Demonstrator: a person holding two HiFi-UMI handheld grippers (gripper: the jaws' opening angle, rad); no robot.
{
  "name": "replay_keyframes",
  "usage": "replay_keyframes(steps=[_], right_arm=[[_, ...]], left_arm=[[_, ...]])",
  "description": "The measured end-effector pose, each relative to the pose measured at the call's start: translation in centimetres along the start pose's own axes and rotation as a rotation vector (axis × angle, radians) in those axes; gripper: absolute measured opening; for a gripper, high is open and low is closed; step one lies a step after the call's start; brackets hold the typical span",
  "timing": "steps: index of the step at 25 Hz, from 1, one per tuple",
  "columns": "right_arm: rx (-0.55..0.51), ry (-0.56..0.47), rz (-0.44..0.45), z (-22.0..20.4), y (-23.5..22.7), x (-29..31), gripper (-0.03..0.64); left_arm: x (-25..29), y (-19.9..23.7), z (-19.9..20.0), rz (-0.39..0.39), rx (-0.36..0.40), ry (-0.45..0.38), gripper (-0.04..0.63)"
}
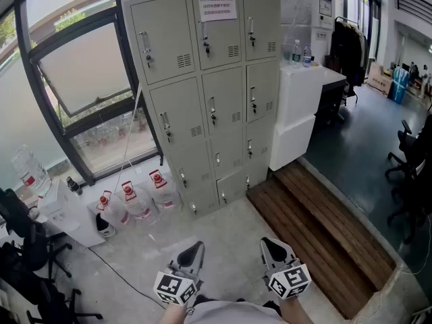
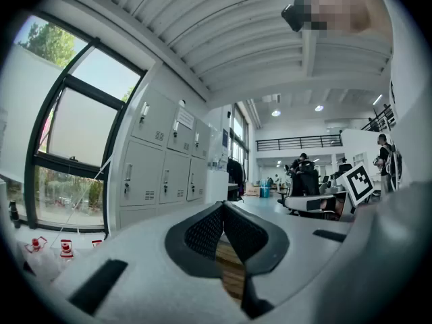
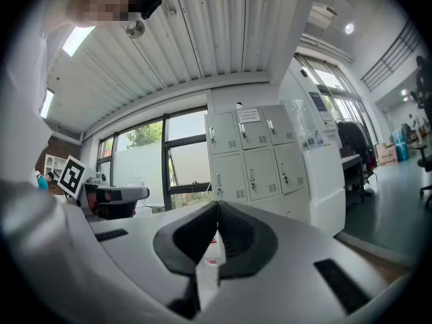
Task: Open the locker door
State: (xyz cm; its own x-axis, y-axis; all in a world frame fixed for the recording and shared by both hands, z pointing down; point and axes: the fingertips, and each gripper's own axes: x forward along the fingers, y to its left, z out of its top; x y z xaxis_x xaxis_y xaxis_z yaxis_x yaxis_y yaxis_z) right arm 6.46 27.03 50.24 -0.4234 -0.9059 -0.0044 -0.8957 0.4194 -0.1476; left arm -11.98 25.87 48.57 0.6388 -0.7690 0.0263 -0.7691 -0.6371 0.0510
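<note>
A grey locker cabinet (image 1: 209,93) with three columns of small doors stands against the far wall by the window, every door closed. It also shows at a distance in the left gripper view (image 2: 162,160) and the right gripper view (image 3: 253,160). My left gripper (image 1: 192,254) and right gripper (image 1: 273,250) are low at the front of the head view, well short of the locker, pointing toward it. Both have their jaw tips touching with nothing between them.
Large water bottles (image 1: 138,201) with red caps stand on the floor left of the locker. A white counter (image 1: 304,106) adjoins its right side, above a brown wooden step (image 1: 317,228). Office chairs (image 1: 408,160) are at the far right, and dark chairs (image 1: 27,248) at left.
</note>
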Motion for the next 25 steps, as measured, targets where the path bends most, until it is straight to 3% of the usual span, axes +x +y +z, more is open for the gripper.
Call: replay_keyframes(steps=[17,22,25], right_arm=[[0.000,-0.014,0.027,0.1,0.5,0.8,0.014],[-0.005,-0.014,0.017,0.1,-0.1,0.9,0.014],[0.000,-0.012,0.013,0.1,-0.4,1.0,0.014]], left_arm=[[0.2,0.2,0.2,0.012,0.013,-0.008,0.005],[0.7,-0.3,0.3,0.019,0.083,0.002,0.005],[1.0,-0.4,0.4,0.008,0.075,-0.003,0.005]])
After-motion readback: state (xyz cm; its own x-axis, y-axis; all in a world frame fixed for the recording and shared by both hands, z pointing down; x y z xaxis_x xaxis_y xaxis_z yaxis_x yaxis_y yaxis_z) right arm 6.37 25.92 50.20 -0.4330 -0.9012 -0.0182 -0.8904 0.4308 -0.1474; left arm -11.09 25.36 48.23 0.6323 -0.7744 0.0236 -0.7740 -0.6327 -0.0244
